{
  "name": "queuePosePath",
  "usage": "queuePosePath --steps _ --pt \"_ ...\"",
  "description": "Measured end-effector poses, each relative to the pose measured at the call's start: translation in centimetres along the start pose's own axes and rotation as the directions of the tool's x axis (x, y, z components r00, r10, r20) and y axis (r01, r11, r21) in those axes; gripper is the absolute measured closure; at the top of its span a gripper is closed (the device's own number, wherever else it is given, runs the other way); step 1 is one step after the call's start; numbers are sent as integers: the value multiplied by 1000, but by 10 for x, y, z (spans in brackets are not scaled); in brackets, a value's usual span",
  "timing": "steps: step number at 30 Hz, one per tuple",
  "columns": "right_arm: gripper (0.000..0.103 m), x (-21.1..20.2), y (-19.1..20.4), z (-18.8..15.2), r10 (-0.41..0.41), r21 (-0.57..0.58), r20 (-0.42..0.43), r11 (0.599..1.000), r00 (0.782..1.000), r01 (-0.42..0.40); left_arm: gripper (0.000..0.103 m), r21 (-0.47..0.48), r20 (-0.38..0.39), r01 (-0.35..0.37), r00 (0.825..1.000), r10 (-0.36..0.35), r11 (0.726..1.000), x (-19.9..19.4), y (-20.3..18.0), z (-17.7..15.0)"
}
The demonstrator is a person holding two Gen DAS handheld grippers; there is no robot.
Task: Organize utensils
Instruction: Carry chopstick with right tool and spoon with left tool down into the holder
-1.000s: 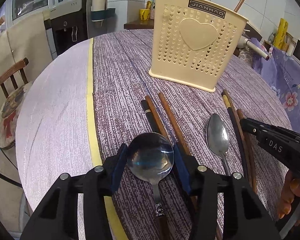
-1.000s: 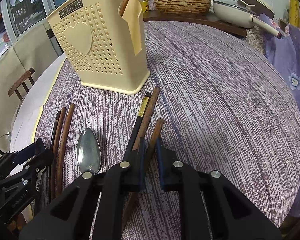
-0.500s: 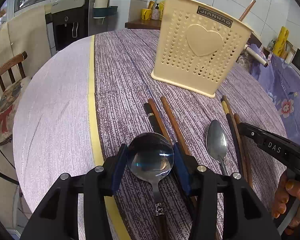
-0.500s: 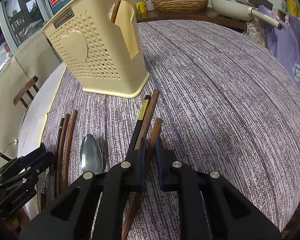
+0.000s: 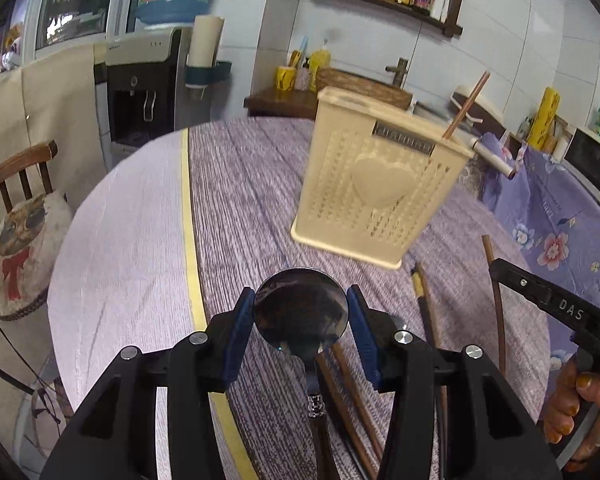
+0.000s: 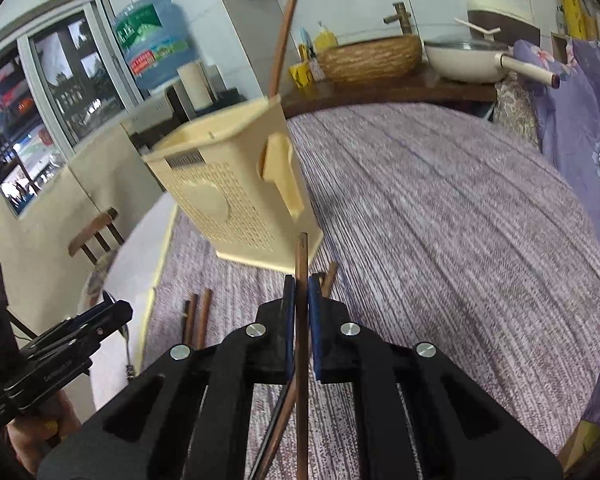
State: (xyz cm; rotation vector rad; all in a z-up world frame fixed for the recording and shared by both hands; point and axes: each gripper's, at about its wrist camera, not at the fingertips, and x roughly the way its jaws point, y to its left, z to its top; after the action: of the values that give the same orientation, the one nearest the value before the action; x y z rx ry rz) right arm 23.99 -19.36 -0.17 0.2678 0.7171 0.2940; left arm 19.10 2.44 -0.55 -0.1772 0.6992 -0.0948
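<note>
While our left gripper [image 5: 300,322] clamps the spoon [image 5: 300,314] at lower centre, our right gripper [image 6: 300,308] pinches one chopstick [image 6: 301,256]; loose chopsticks [image 5: 426,312] wait mid-frame, and the holder [image 5: 380,188] beyond carries just one stick.

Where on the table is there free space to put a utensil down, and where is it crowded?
Free: the pale cloth left of the yellow stripe, and the purple cloth right of the cream holder. Crowded: the strip in front of the holder, where chopsticks lie and both grippers work, left with a spoon, right with a chopstick.
</note>
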Motion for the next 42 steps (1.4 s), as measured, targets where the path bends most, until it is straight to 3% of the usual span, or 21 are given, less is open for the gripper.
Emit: queuePosePath --steps 9,31,39,42 --pt "95 -60 12 19 76 -90 140 994 987 -63 56 18 84 0 996 -2 1000 -21 -6 20" --pt "95 -106 20 38 121 -164 250 983 961 -81 56 23 119 36 992 -39 999 -32 -3 42" --pt "95 -114 25 60 161 -173 286 978 945 -115 56 19 128 101 987 -102 995 -40 -5 62" --pt "95 -121 35 77 172 -192 337 975 926 -112 56 23 165 131 977 -133 991 -52 -7 85"
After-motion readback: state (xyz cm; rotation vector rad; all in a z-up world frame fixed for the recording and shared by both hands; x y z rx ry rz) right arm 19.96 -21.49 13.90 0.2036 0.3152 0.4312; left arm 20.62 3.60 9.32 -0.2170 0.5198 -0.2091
